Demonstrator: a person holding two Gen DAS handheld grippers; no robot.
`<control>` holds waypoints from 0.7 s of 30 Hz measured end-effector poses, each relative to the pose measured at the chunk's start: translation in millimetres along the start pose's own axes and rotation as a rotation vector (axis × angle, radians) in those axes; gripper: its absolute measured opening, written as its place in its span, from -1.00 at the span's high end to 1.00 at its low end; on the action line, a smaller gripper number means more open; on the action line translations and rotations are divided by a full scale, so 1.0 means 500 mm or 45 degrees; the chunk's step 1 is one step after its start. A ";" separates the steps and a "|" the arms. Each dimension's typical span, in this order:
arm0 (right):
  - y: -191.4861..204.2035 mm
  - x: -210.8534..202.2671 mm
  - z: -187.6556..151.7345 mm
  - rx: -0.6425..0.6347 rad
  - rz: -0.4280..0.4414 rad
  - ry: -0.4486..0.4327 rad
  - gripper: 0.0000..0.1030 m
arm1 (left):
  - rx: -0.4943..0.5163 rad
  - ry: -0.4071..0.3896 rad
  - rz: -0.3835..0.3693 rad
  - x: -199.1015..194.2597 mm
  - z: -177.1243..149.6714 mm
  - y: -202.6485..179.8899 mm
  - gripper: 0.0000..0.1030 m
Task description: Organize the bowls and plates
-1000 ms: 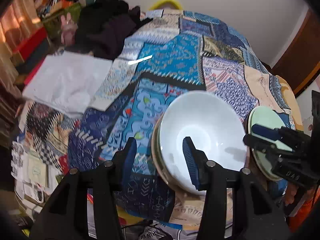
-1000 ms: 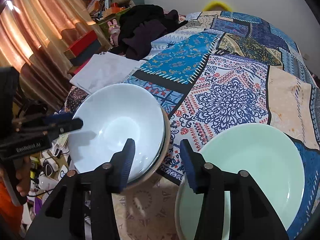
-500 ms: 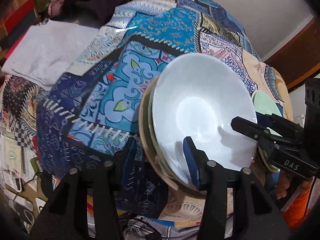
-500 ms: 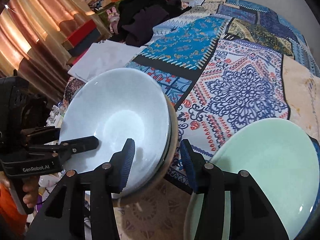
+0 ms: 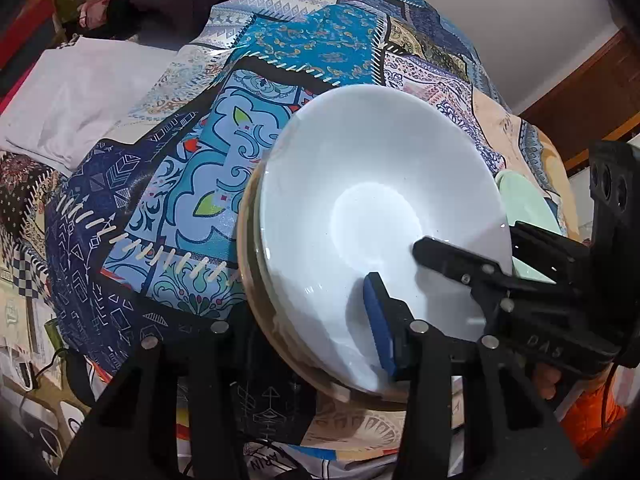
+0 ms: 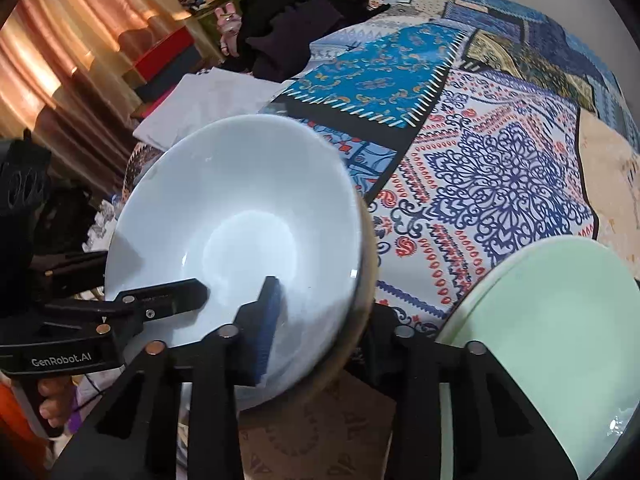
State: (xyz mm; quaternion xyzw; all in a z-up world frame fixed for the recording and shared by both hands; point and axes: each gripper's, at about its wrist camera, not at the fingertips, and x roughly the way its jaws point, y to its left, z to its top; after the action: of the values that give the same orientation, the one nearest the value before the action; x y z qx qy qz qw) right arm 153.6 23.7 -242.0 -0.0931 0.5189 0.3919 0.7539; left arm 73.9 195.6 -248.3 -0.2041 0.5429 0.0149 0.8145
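A stack of bowls, white bowl [image 5: 360,184] on top with a tan one [image 5: 246,264] under it, sits near the front edge of the patchwork table. It also shows in the right wrist view [image 6: 240,200]. My left gripper [image 5: 312,320] is open and straddles the stack's near left rim, one finger inside the white bowl, the other hidden outside. My right gripper [image 6: 320,320] is open and straddles the stack's right rim the same way. A stack of pale green plates [image 6: 552,332] lies to the right, also seen in the left wrist view [image 5: 524,216].
A folded white cloth [image 5: 76,96] and a heap of dark clothes [image 6: 296,20] lie at the table's far left. The patchwork tablecloth [image 6: 500,152] covers the rest. Curtains and boxes [image 6: 164,56] stand beyond the left edge.
Both grippers have moved forward onto the bowl stack: each now has one finger inside the white bowl and one outside the rim. The stack looks tilted and closer.
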 end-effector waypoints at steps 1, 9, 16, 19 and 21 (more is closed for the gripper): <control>-0.003 -0.001 0.001 0.008 0.008 0.001 0.42 | -0.005 0.001 -0.001 0.000 0.000 0.001 0.12; -0.002 -0.005 0.004 0.031 -0.006 -0.015 0.44 | -0.038 -0.013 0.048 -0.008 0.003 -0.009 0.16; -0.006 -0.029 0.007 0.050 0.000 -0.059 0.44 | -0.030 -0.030 0.073 -0.020 0.005 -0.021 0.16; -0.010 -0.041 0.011 0.058 0.002 -0.077 0.44 | -0.018 -0.056 0.083 -0.029 0.008 -0.032 0.16; -0.013 -0.055 0.015 0.062 0.002 -0.097 0.44 | -0.009 -0.071 0.091 -0.037 0.012 -0.038 0.16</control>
State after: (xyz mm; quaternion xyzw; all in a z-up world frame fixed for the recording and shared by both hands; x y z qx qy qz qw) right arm 159.0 9.6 -217.0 -0.0591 0.4992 0.3831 0.7749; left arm 76.1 183.7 -223.8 -0.1870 0.5270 0.0515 0.8275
